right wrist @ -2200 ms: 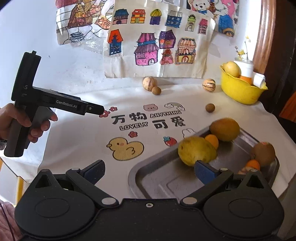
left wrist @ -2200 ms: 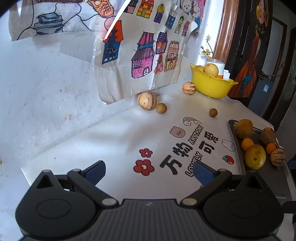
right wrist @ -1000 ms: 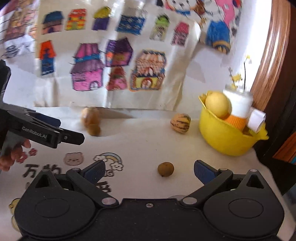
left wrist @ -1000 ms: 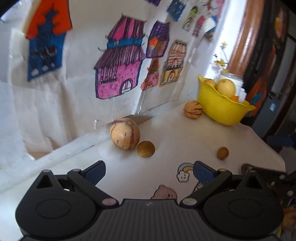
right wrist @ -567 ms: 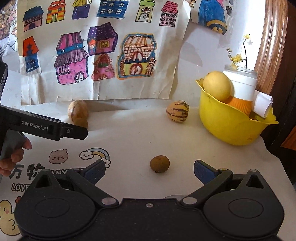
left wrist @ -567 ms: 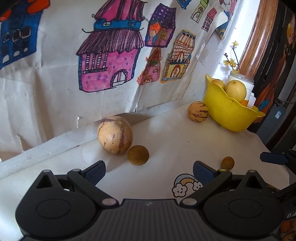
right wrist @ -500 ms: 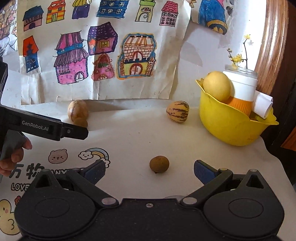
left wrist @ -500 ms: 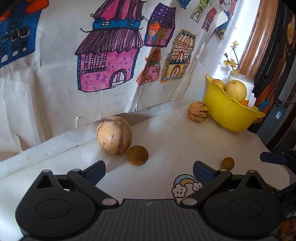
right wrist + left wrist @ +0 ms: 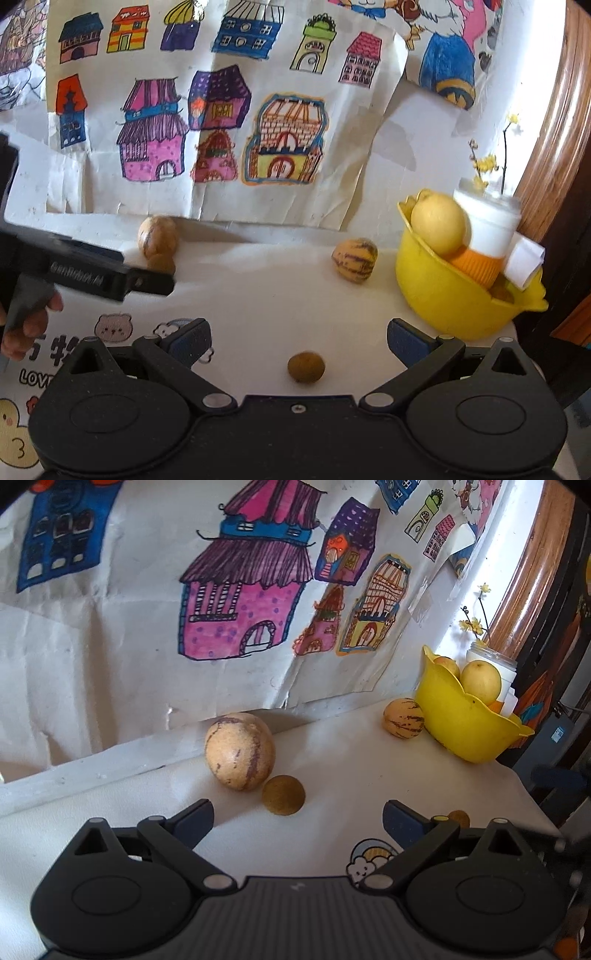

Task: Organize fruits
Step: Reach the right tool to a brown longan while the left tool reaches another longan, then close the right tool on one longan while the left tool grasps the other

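Note:
My left gripper (image 9: pixel 298 818) is open and empty, just short of a small brown round fruit (image 9: pixel 283 794) that touches a large pale striped melon (image 9: pixel 239 750) by the wall. My right gripper (image 9: pixel 299 339) is open and empty, its jaws either side of another small brown fruit (image 9: pixel 306 367) on the white cloth. A smaller striped melon (image 9: pixel 354 260) lies beside the yellow bowl (image 9: pixel 439 295); it also shows in the left wrist view (image 9: pixel 403 720). The left gripper appears from the side in the right wrist view (image 9: pixel 147 282).
The yellow bowl (image 9: pixel 458 720) holds yellow fruit (image 9: pixel 481 681) and a white cup (image 9: pixel 491 229). Paper drawings of houses (image 9: pixel 236 602) hang on the wall right behind the fruit. The cloth ends at the right, by a dark wooden frame (image 9: pixel 554 110).
Both grippers have moved forward and lower toward their small brown fruits. The right gripper's fruit now lies between its jaws. Both stay open.

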{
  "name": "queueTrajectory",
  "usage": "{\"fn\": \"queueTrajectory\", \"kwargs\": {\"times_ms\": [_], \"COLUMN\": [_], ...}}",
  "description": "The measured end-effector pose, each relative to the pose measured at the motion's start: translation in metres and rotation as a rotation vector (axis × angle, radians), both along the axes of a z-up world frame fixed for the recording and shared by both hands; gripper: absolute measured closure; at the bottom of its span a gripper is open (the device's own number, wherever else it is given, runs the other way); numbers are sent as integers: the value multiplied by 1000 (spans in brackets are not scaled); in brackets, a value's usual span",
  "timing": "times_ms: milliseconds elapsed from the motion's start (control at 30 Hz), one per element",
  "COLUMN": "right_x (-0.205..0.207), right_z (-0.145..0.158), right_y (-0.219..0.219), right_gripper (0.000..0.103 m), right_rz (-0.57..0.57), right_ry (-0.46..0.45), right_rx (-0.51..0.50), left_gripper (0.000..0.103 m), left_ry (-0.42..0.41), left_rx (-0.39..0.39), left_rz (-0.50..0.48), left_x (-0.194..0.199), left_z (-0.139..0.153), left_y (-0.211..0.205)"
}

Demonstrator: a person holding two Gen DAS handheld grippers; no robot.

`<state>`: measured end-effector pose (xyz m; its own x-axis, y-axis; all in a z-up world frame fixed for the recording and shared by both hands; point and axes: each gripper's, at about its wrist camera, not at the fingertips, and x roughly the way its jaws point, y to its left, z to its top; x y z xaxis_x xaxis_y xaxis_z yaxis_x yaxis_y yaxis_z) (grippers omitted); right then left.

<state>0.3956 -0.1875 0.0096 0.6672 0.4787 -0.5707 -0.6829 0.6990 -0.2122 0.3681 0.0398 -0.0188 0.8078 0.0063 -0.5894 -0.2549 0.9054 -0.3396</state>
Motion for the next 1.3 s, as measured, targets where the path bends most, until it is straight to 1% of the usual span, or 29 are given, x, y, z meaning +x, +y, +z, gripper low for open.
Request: {"fn": "queueTrajectory", "kwargs": {"times_ms": [100,300,367,467,567,633,700,900,933,967,1033,1100,1133,1167,1300], "right_x": [7,23,28,32,32,32,32,36,36,37,39,40,41,41,39], "right_z": [5,4,1,-7,-17,-22,-27,-38,-39,-40,-40,-40,-41,-41,-44], "right_y": [4,5,4,0,0,1,2,6,7,8,9,11,12,13,17], "right_gripper": [1,1,2,5,11,14,19,30,32,38,40,46,47,51,61], "right_rz": [-6,-45,-63,-83,-84,-80,-75,-54,-52,-52,-50,-46,-45,-45,-40], "right_ry": [4,63,89,131,143,143,146,145,147,146,143,153,159,164,163], "right_rx": [0,35,52,71,54,36,19,-17,-20,-23,-31,-45,-53,-63,-94], "left_gripper": [3,3,4,10,16,23,27,41,44,46,48,52,53,54,66], "left_ry": [-5,-21,-26,-30,-31,-29,-30,-31,-31,-29,-26,-18,-15,-12,-3], "left_rx": [12,19,15,10,-2,-12,-24,-38,-39,-40,-33,-19,-20,-23,-28], "left_rz": [0,-5,-1,8,14,22,33,71,76,79,84,97,108,117,145], "left_x": [-4,-10,-9,-7,-3,0,1,2,3,4,5,7,8,9,11], "left_z": [0,-1,-1,-2,-1,-2,-2,-3,-3,-3,-4,-3,-3,-2,-3], "left_y": [2,3,2,0,-3,-5,-5,-5,-6,-6,-7,-9,-9,-9,-7]}}
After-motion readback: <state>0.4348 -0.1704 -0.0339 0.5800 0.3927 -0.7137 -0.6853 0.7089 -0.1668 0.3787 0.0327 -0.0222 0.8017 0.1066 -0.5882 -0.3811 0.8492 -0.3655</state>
